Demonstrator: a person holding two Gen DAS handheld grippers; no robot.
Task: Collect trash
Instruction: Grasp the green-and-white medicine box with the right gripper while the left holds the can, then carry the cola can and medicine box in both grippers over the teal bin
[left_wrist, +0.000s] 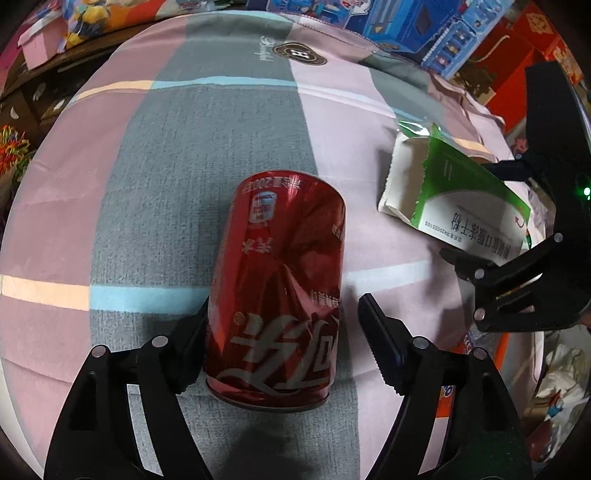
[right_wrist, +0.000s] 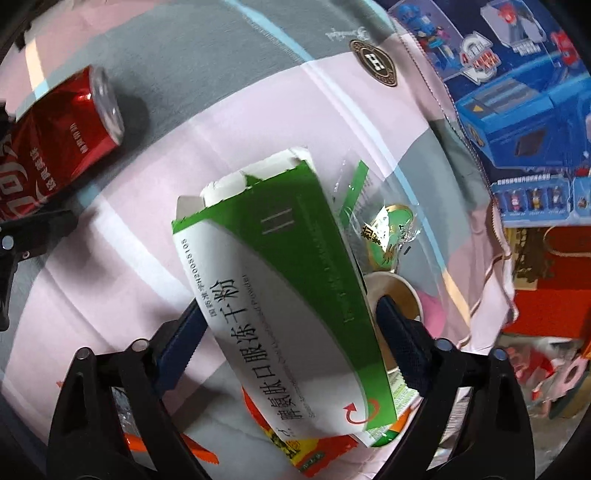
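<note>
A dented red soda can (left_wrist: 280, 288) lies on its side on the striped bed sheet (left_wrist: 166, 192), its top pointing away. My left gripper (left_wrist: 284, 302) straddles the can's base, open: the left pad touches it, the right pad stands clear. The can (right_wrist: 70, 129) also shows at the left of the right wrist view. A torn green-and-white medicine box (right_wrist: 288, 277) sits between the pads of my right gripper (right_wrist: 289, 302), both pads against its long sides. In the left wrist view the box (left_wrist: 454, 192) lies right of the can.
A clear plastic wrapper (right_wrist: 384, 229), a paper cup (right_wrist: 395, 291) and an orange snack wrapper (right_wrist: 314, 450) lie around and under the box. A blue toy box (right_wrist: 517, 110) stands beyond the sheet's far edge. Red cartons and clutter fill the floor at the right.
</note>
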